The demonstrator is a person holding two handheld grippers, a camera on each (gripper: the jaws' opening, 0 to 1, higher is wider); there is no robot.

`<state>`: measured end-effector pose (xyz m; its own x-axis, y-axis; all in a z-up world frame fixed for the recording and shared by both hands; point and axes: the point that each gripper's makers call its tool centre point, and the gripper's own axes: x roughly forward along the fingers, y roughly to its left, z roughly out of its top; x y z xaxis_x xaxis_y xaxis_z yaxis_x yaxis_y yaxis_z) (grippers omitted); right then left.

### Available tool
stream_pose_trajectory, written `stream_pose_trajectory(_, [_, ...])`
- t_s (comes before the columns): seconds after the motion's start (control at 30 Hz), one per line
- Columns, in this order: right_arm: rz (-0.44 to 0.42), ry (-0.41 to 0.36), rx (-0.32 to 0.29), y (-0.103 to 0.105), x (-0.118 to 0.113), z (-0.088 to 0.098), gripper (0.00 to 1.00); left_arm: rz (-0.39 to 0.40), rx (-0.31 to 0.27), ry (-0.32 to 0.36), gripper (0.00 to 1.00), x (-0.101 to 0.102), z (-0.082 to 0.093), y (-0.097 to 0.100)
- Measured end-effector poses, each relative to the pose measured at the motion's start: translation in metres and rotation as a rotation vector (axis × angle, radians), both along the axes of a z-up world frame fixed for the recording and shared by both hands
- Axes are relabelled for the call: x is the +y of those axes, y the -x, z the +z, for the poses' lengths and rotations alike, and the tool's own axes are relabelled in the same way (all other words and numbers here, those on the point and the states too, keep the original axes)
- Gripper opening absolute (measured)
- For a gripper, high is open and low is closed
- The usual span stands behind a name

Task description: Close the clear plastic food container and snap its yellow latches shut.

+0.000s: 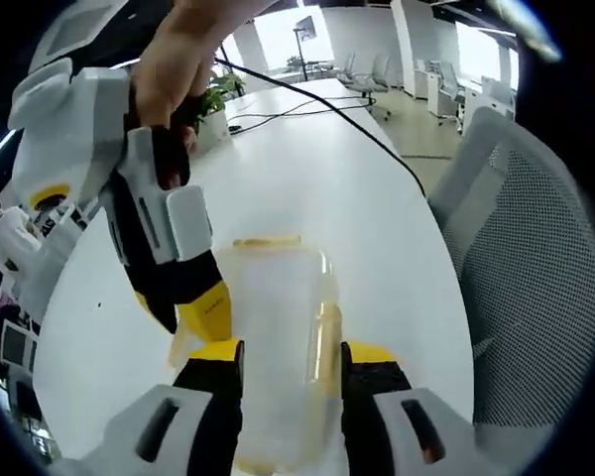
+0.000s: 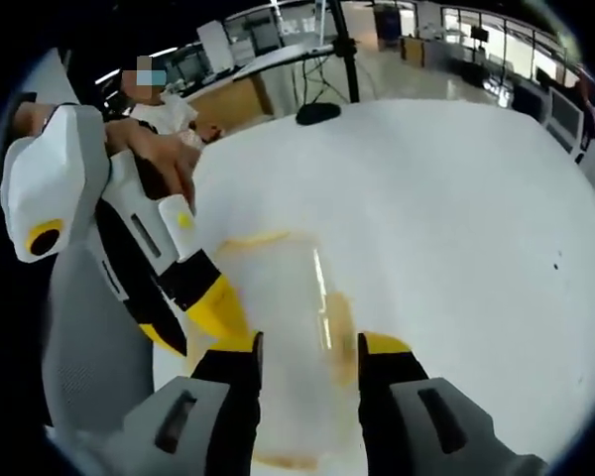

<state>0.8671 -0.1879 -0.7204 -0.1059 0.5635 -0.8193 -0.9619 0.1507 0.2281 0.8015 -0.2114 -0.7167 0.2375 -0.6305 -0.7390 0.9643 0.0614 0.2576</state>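
The container (image 1: 278,337) is seen lying on the white table (image 1: 307,178), with its long axis running away from the camera in both gripper views, one short end near the lens and the other pointing out across the table. In the left gripper view, the right gripper (image 1: 203,307) is seen at the left, held by a hand (image 1: 178,69), its yellow-tipped fingers set against the container's left side. Next, the container is framed between the left gripper's (image 1: 290,362) two black-and-yellow fingers, which stand narrow and close against its long sides. A yellow latch (image 1: 327,337) is seen along its right edge. A black cable (image 1: 357,124) trails over the table beyond, and a mesh chair (image 1: 535,297) stands at the right.

In the right gripper view, the left gripper (image 2: 218,312) is seen at the left, its tip against the container (image 2: 278,327). The right gripper (image 2: 307,362) is set narrowly about the container's sides, a yellow latch (image 2: 337,332) lying by its right finger.
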Motion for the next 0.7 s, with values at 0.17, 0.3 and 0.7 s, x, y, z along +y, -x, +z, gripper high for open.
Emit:
stream_pose_trajectory(0.17, [0.012,0.012,0.02,0.0007,0.0005,-0.001,0.33,-0.019,-0.023,-0.016,0.33,-0.0005,-0.0007,0.0005])
stream_pose_trajectory(0.3, [-0.012,0.02,0.063,-0.0008,-0.0011,-0.0029,0.34,-0.021,-0.023,-0.019,0.33,-0.0006,-0.0007,0.0])
stream_pose_trajectory(0.7, [-0.028,0.002,0.124,0.0008,-0.0021,-0.0055,0.35,-0.024,-0.029,-0.014,0.32,-0.0017,-0.001,0.0004])
